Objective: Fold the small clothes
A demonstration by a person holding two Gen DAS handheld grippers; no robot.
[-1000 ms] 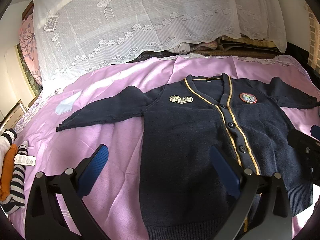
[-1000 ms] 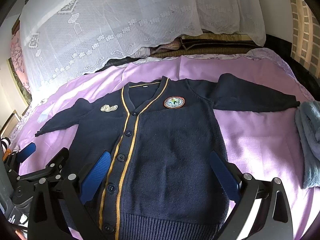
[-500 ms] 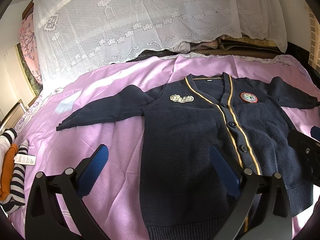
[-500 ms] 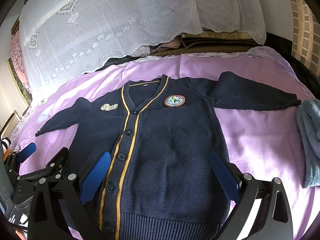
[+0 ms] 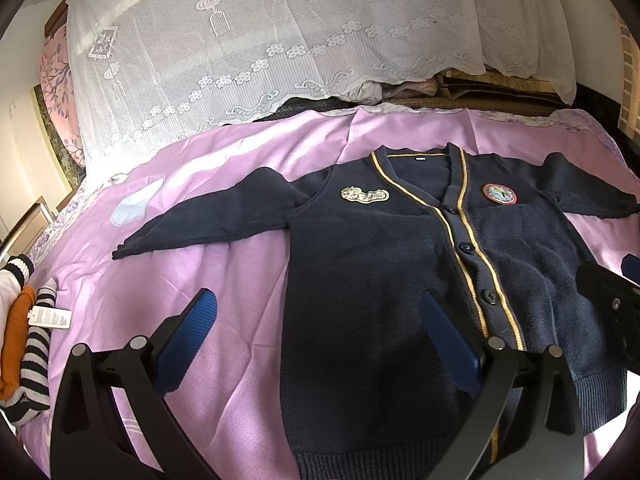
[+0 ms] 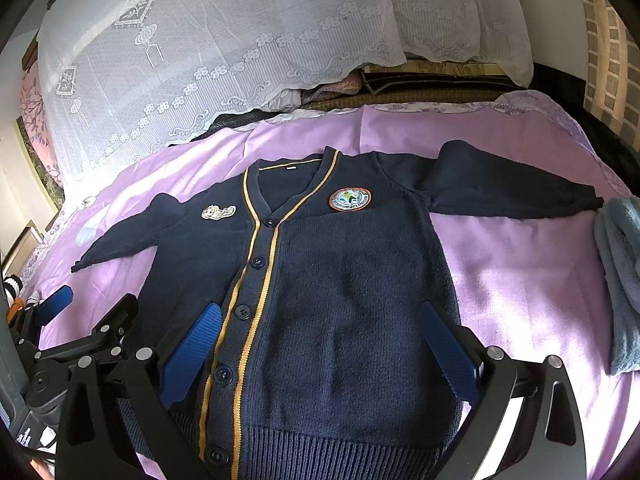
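Note:
A navy buttoned cardigan (image 5: pixel 372 264) with yellow trim lies flat, front up, on the purple sheet (image 5: pixel 224 280), both sleeves spread out; it also shows in the right wrist view (image 6: pixel 352 280). My left gripper (image 5: pixel 320 344) is open and empty, hovering above the cardigan's lower left side. My right gripper (image 6: pixel 324 348) is open and empty above the cardigan's lower front near the hem. Each gripper shows at the edge of the other's view.
A pile of striped and orange clothes (image 5: pixel 24 344) with a tag lies at the left bed edge. A grey-blue folded towel (image 6: pixel 620 276) lies at the right. White lace-covered bedding (image 5: pixel 280 40) stands at the back.
Both views have shifted very slightly; the cardigan lies as before and both grippers stay open.

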